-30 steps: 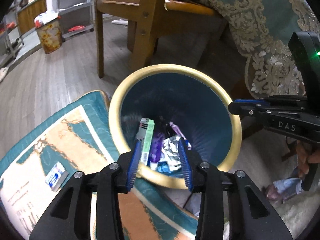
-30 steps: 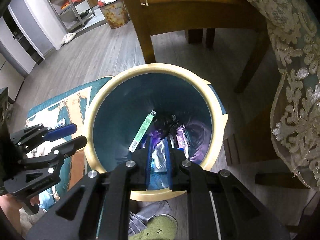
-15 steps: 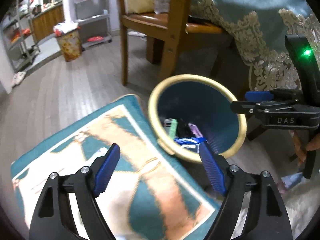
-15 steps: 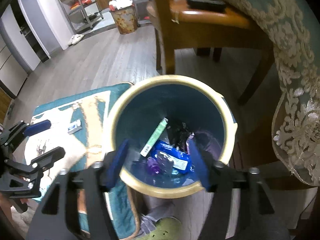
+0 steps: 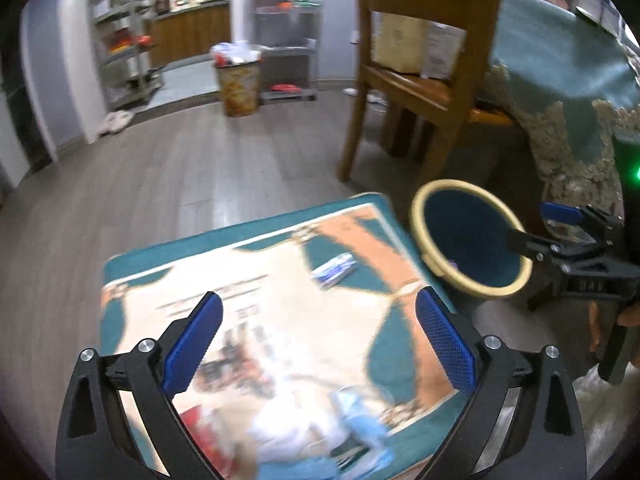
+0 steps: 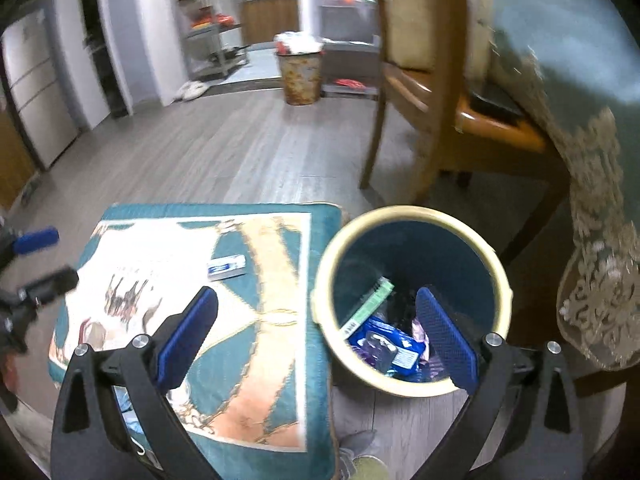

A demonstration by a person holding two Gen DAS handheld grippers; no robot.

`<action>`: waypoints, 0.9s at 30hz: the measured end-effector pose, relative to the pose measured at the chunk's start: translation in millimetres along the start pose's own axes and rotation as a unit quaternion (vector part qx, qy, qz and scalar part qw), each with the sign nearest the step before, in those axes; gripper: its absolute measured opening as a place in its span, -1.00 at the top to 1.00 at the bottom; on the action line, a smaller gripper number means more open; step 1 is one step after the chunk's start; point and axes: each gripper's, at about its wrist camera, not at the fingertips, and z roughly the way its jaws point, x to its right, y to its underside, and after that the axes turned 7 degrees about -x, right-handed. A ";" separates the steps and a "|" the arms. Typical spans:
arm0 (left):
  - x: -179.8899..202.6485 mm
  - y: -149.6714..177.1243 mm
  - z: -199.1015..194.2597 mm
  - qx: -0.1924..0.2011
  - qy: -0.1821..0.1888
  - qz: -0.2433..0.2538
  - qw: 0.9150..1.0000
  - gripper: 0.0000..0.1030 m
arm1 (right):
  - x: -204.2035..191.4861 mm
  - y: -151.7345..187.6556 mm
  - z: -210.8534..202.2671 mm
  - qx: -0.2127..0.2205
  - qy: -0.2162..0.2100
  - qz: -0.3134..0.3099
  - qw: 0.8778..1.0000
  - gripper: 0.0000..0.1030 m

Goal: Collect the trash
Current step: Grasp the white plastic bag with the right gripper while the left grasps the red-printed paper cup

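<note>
A teal bin with a cream rim [image 6: 412, 216] [image 5: 424, 216] stands on the floor beside a teal and cream cushion [image 6: 276, 280] [image 5: 280, 320]. Wrappers lie inside the bin: a blue packet [image 6: 384, 344] and a green strip [image 6: 370, 304]. A small blue and white wrapper [image 6: 227, 267] [image 5: 334, 270] lies on the cushion. My left gripper [image 5: 318, 340] is open and empty above the cushion. My right gripper [image 6: 316, 336] is open and empty, above the bin's left rim. Each gripper shows at the edge of the other's view.
A wooden chair [image 5: 420, 80] [image 6: 440, 112] and a table with a teal lace-edged cloth [image 5: 568, 92] [image 6: 592, 160] stand behind the bin. A patterned waste basket [image 5: 238, 88] and metal shelves stand far back. A blurred light blue and white thing [image 5: 340, 420] lies on the cushion's near part.
Both grippers opened and dropped their trash into the bin. Both then pulled back and up; the left one swung left over the cushion.
</note>
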 end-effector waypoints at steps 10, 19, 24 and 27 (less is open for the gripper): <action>-98.6 57.5 -10.1 -0.029 -0.047 -0.099 0.994 -0.87 | -82.4 20.5 42.3 -0.065 -0.037 -0.041 0.996 -0.89; -137.2 97.5 26.7 -0.084 -0.065 -0.136 0.985 -0.87 | -126.2 42.2 88.5 -0.119 -0.037 -0.065 0.990 -0.89; -141.7 100.6 37.5 -0.098 -0.062 -0.145 0.983 -0.87 | -147.3 44.1 108.4 -0.124 -0.053 -0.078 0.988 -0.81; -150.9 100.0 37.4 -0.093 -0.061 -0.156 0.981 -0.87 | -161.8 38.4 118.3 -0.126 -0.075 -0.082 0.986 -0.68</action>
